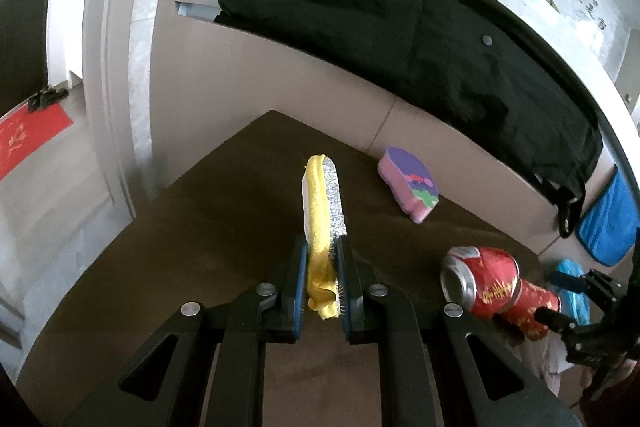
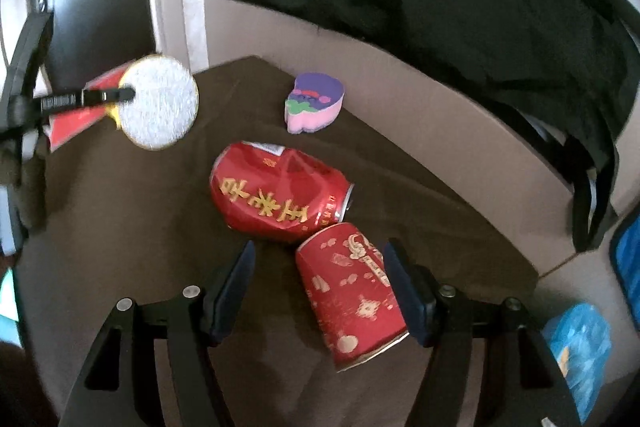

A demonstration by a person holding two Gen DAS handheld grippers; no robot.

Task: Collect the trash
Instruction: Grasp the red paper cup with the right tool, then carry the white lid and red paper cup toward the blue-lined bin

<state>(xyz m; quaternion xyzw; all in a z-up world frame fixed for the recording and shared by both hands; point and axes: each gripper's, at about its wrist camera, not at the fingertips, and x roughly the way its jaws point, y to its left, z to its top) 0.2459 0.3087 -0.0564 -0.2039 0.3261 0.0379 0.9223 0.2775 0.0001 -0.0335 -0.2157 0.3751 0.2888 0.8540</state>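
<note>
My left gripper (image 1: 322,247) is shut on a round scouring pad (image 1: 324,195), yellow on one face and silver on the other, and holds it edge-up above the brown table (image 1: 200,227). The right wrist view shows that pad (image 2: 160,103) at the upper left. A dented red can (image 2: 276,195) lies on its side mid-table. Against it lies a red paper cup (image 2: 352,291), between the fingers of my open right gripper (image 2: 320,246). The cup sits close to the right finger, with a gap on the left. A pink and purple sponge (image 2: 316,103) rests near the table's far edge.
A black cloth (image 1: 380,27) hangs over a rail behind the table. A blue plastic bag (image 2: 580,343) lies on the floor to the right, below a blue panel (image 1: 608,223). A red sheet (image 1: 24,139) lies on the floor at the far left.
</note>
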